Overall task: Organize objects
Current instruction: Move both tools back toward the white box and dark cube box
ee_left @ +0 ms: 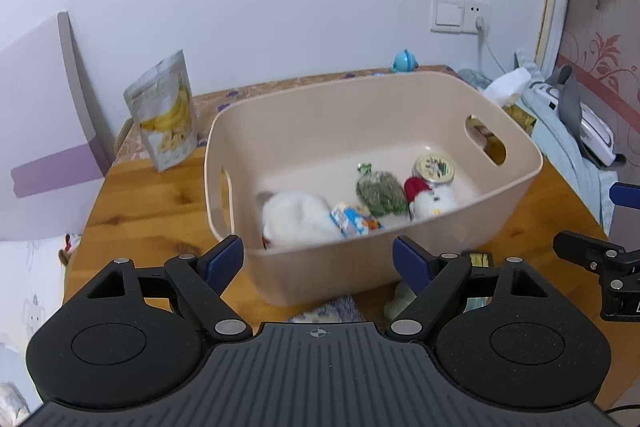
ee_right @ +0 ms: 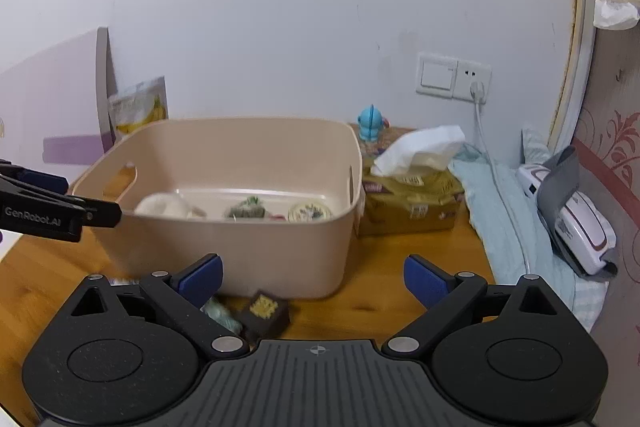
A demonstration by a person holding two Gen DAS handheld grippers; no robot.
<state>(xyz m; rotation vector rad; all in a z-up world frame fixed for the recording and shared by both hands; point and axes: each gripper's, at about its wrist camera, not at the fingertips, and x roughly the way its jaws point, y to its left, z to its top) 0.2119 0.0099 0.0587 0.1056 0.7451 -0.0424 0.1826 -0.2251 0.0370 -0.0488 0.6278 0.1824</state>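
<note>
beige plastic handled bin (ee_left: pixel 400 259) mid-table, already holding white plush (ee_left: pixel 296 215), snowman (ee_left: pixel 430 201), green pouch (ee_left: pixel 380 193), tin (ee_left: pixel 435 167) | left gripper (ee_left: pixel 318 257) and right gripper (ee_right: pixel 312 277): jaws apart, empty, hovering near side | dark patterned little box (ee_right: pixel 266 311) on table by bin front, probably next, so both stay wide

Smooth matt plastic bin (ee_left: pixel 400 131) on a glossy varnished wooden table (ee_left: pixel 152 211).

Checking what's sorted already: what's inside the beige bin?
Inside the beige bin: white plush, green pouch, snowman toy, round tin, small packet. Anything beneath the plush is hidden.
</note>
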